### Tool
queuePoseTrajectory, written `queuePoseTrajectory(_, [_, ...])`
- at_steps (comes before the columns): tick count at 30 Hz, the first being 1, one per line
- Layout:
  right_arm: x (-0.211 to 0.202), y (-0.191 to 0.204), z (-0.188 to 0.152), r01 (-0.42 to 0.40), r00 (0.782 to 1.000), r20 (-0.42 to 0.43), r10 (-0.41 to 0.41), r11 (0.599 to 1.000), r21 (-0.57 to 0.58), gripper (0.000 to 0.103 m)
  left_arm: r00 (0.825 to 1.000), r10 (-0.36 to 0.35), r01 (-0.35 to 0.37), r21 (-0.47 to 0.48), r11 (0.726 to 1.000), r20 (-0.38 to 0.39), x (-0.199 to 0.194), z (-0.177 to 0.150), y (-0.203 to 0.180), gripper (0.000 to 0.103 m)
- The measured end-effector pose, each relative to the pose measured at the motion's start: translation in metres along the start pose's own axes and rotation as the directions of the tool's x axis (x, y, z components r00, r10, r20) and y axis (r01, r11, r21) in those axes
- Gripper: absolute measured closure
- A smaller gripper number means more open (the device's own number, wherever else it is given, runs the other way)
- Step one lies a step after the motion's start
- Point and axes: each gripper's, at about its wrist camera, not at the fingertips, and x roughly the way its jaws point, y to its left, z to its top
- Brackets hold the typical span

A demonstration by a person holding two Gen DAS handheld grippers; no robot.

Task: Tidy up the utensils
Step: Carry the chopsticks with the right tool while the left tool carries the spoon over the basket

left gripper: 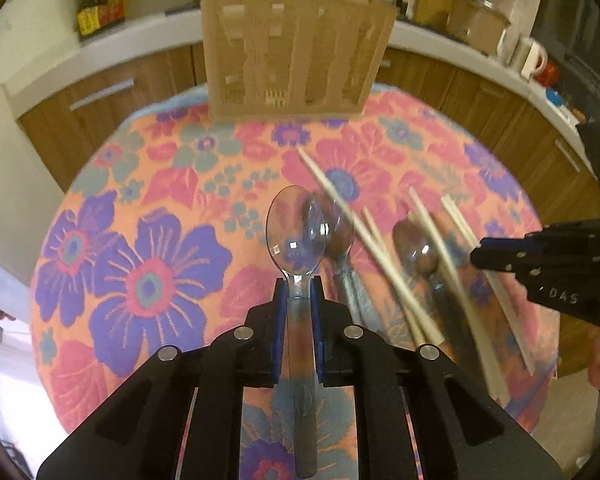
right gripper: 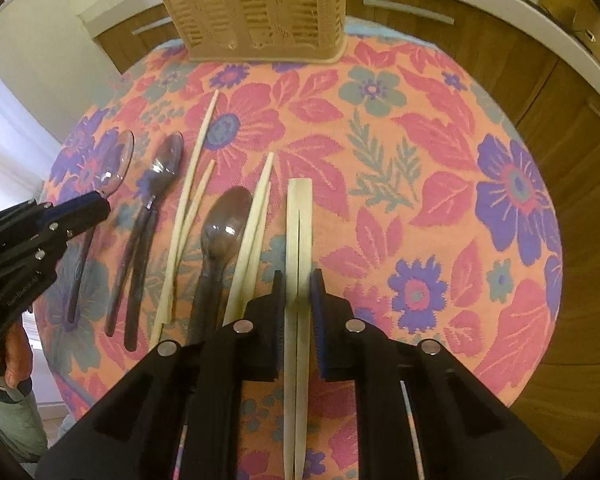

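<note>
A round bench (right gripper: 440, 184) covered by a floral cloth is seen from both wrist views, with a beige slatted utensil basket (right gripper: 256, 8) standing upright at its far edge; all places below are given relative to that basket. Farthest to the left of the basket and nearer the viewer, a clear plastic spoon (left gripper: 296, 236) is pinched by its handle between the blue pads of the left gripper (left gripper: 298, 292), the bowl pointing toward the basket. Just to the right of it, two dark translucent spoons (right gripper: 156, 184) are laid side by side on the cloth, bowls toward the basket. Next, in front of the basket's left half, a pair of pale chopsticks (right gripper: 192, 200) is laid lengthwise, one tip reaching closest to the basket. Further right, another dark spoon (right gripper: 224, 224) is laid beside a second pair of chopsticks (right gripper: 256, 220). In front of the basket's middle, a joined pair of pale chopsticks (right gripper: 299, 224) is clamped between the pads of the right gripper (right gripper: 299, 280), the blunt end pointing at the basket. Wooden cabinet doors (right gripper: 420, 40) are visible behind the basket.
</note>
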Motion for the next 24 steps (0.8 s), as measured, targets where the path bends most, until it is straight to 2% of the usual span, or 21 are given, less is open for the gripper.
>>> queuePoseTrajectory(6, [-0.028,0.002,0.003,-0.027,0.995,0.093,0.029,0.999,-0.024,0.093,0.994,-0.028,0.028,0.001,1.000,0.104,-0.029,0.013,-0.006,0.093])
queuePoseTrajectory(11, [-0.063,0.010,0.013,-0.046,0.975,0.214,0.060,0.997,-0.068,0.093,0.973,-0.051,0.053,0.000,0.999,0.227,-0.062,0.033,-0.006,0.093])
queuePoseTrajectory(15, [-0.091,0.017,0.030,-0.057,0.947,0.308,0.086,0.993,-0.100,0.093,0.941,-0.074,0.081,-0.006,0.997,0.330,-0.090,0.055,-0.003,0.093])
queuePoseTrajectory(19, [-0.118,0.021,0.050,-0.079,0.910,0.397,0.118,0.990,-0.115,0.093,0.897,-0.096,0.110,-0.006,0.994,0.432,-0.117,0.084,0.000,0.093])
queuePoseTrajectory(24, [-0.140,0.021,0.080,-0.103,0.863,0.483,0.147,0.988,-0.118,0.093,0.845,-0.099,0.108,0.013,0.994,0.525,-0.138,0.118,-0.001,0.093])
